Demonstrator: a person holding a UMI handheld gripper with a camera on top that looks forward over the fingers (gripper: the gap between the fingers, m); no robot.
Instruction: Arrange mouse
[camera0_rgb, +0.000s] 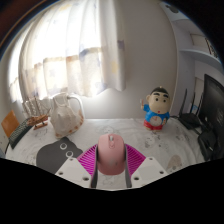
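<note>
pink plastic fills the gap between the two fingers of the tool: a small rounded mouse sits there, its back toward the camera, with the striped magenta pads close against its left and right sides. the pads look pressed on the mouse from both sides, so the tool is pinching it, and no gap shows at either flank. the mouse looks lifted just above the white desk, though whether its underside touches the surface cannot be told. beyond the fingers, on the right, a cartoon boy figure in a blue top stands upright on the desk. on the left a clear glass jar stands with a lid on top, and farther left lies some small clutter too blurred to name. a dark monitor with cables rises at the far right edge of the desk. behind everything hangs a white sheer curtain with a patterned band across it, bright with daylight, and next to it a plain pale wall.
</note>
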